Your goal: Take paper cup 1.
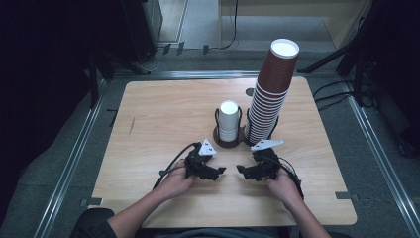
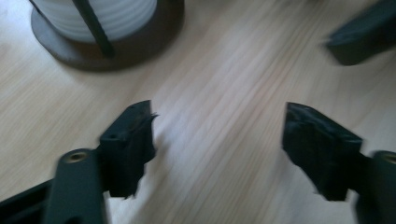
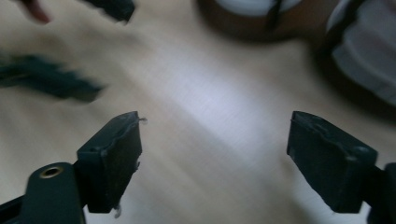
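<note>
A tall stack of brown paper cups (image 1: 270, 94) leans at the table's middle right. Just left of it a shorter stack of white cups (image 1: 229, 121) stands in a dark round holder (image 1: 229, 140) with black wire uprights. My left gripper (image 1: 218, 171) lies low over the table in front of the holder, jaws wide apart with bare wood between them (image 2: 218, 135). My right gripper (image 1: 242, 171) faces it from the right, also open with nothing between its jaws (image 3: 215, 149). The white stack's base (image 2: 98, 16) shows at the top left of the left gripper view.
The wooden table (image 1: 163, 114) has bare room on its left half and along the front edge. A small round hole (image 1: 249, 92) sits behind the cups. Dark stands and cables (image 1: 332, 94) lie on the floor beyond the table's edges.
</note>
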`<state>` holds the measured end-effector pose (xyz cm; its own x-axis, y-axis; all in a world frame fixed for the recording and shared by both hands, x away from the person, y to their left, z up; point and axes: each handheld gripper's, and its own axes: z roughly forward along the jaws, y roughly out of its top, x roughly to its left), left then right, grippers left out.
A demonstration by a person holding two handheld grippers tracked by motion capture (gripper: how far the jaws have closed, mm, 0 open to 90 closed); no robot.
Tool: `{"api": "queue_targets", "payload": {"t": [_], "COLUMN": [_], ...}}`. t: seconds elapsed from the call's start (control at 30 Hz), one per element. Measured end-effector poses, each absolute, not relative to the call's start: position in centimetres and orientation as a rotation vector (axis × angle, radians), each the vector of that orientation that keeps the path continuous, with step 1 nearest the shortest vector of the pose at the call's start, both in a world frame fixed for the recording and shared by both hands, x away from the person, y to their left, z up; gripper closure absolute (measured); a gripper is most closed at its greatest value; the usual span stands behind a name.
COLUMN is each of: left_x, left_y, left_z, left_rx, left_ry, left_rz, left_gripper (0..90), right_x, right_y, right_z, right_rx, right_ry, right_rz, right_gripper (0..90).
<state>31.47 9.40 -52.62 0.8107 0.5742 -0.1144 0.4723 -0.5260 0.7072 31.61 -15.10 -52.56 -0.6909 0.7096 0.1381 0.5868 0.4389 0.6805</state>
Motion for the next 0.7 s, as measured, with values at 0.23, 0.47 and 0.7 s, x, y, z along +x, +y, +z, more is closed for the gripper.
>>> {"api": "queue_targets", "payload": {"t": [0.23,0.47,0.7], "left_x": [32.8,33.8,33.5], "left_y": [10.8,12.8,13.3], "left_z": [-50.6,-49.8,-49.5], "left_rx": [2.241,2.221,2.241], "left_ry": [0.703,0.679,0.667], "left_rz": [0.214,0.068,0.070], "left_gripper": [12.8,14.2,21.1], "right_x": [32.3,32.6,32.0], "right_y": [-15.2,-14.7,-14.1], "right_z": [-50.5,-50.1,-49.8], "right_rx": [1.080,1.050,0.961], "right_ry": [2.526,2.513,2.534], "right_rz": [1.166,1.191,1.169], "right_gripper": [13.6,18.5,22.4]}}
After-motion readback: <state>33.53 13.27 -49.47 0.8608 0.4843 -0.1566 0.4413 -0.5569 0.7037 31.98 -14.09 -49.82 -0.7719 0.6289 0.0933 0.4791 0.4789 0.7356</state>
